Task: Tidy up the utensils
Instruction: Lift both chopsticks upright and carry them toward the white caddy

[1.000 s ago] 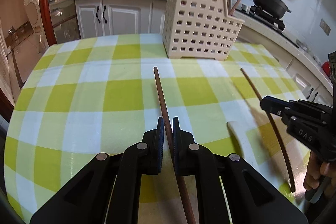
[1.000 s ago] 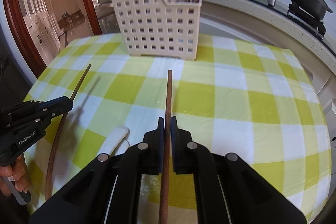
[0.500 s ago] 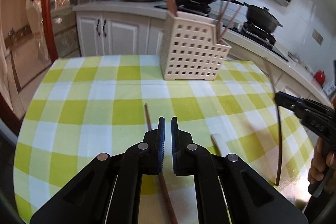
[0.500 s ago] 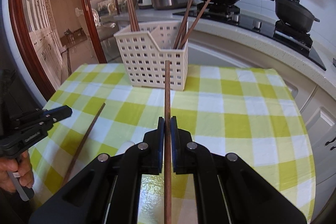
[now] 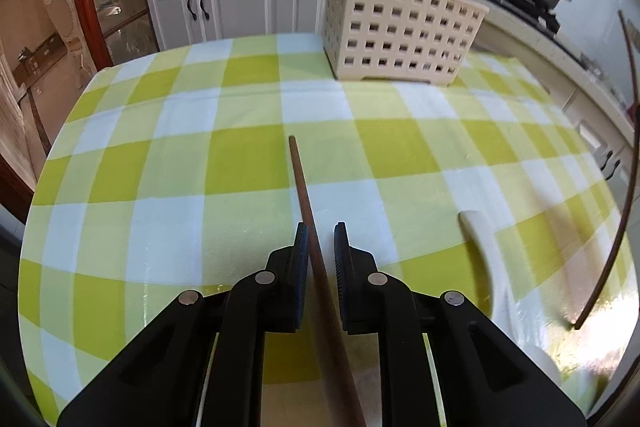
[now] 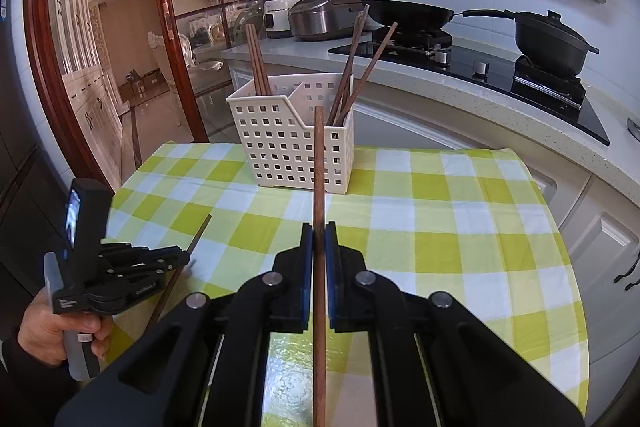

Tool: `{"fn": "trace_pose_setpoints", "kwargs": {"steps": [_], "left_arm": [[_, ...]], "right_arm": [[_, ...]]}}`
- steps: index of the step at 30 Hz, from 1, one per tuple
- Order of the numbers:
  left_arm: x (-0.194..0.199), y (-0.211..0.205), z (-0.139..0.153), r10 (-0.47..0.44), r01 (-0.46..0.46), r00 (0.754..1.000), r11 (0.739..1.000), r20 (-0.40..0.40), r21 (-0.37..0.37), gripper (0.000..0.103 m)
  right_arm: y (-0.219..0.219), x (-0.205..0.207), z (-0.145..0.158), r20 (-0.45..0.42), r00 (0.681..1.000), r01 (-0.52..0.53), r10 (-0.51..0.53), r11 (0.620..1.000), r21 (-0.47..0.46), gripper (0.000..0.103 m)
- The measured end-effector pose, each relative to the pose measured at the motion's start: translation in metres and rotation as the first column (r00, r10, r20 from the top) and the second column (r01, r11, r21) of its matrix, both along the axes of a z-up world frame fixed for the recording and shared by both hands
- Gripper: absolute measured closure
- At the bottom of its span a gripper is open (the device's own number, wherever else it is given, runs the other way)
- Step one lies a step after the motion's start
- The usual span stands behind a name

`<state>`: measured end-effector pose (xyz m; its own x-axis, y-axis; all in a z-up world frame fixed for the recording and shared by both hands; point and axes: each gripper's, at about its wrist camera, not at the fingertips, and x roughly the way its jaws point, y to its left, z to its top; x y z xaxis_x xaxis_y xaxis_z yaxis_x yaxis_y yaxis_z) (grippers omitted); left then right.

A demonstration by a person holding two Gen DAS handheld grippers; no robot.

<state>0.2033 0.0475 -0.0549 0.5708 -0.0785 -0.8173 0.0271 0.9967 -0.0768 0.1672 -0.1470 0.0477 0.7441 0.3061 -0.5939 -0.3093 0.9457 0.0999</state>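
At the far left of the right wrist view, a hand grips the handle of the left gripper, which points down at the green-and-white checked tablecloth over a brown chopstick lying on it. In the left wrist view that chopstick runs between the two fingers, close against the left pad, with a clear gap to the right one; the jaws have just been opening and stand slightly apart, not clamped on the stick. Right of it on the cloth lies a white spoon handle. Toward the back of the table stands a cream perforated utensil basket with a divider: several chopsticks stand upright in its left compartment and more lean in its right compartment. The right gripper is clenched on a second chopstick, held clear above the table and pointing toward the basket; in the left wrist view the same stick shows as a curved dark line at the right edge. Behind, on the counter, sit a rice cooker, a black wok and a lidded black pot on the stove.
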Motion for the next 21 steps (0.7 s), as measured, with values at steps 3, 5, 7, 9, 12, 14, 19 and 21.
{"fn": "trace_pose_setpoints", "kwargs": {"steps": [3,5,7,9,12,14,19,21], "left_arm": [[0.002,-0.003,-0.003,0.003,-0.003,1.000,0.999,-0.010,0.043,0.091],[0.004,-0.006,-0.003,-0.005,0.006,1.000,0.998,-0.017,0.068,0.092],[0.005,-0.006,-0.002,-0.014,0.015,1.000,0.998,-0.021,0.061,0.097],[0.001,-0.005,0.003,-0.014,0.014,1.000,0.998,-0.003,0.057,0.097],[-0.008,-0.004,0.019,-0.020,0.018,0.999,0.999,0.042,0.039,0.097],[-0.016,-0.002,0.033,-0.019,0.018,0.997,1.000,0.077,0.020,0.097],[-0.037,0.001,0.068,-0.021,0.020,0.987,1.000,0.162,0.008,0.097],[-0.041,0.000,0.076,-0.022,0.020,0.983,1.000,0.182,0.012,0.097]], "right_arm": [[0.000,-0.001,0.000,-0.001,1.000,0.000,0.000,1.000,0.002,0.097],[-0.001,-0.001,0.001,0.003,1.000,-0.001,0.001,1.000,0.002,0.097],[-0.001,-0.001,0.001,0.005,1.000,-0.003,0.003,1.000,0.004,0.097],[-0.001,-0.002,0.002,0.006,1.000,-0.004,0.004,1.000,0.006,0.097],[-0.002,-0.003,0.002,0.007,1.000,-0.004,0.004,1.000,0.006,0.097],[-0.002,-0.003,0.003,0.008,1.000,-0.001,0.001,1.000,0.009,0.097],[-0.002,-0.004,0.006,0.011,1.000,0.000,0.000,1.000,0.009,0.097],[-0.003,-0.005,0.007,0.013,1.000,0.000,0.000,1.000,0.009,0.097]]}}
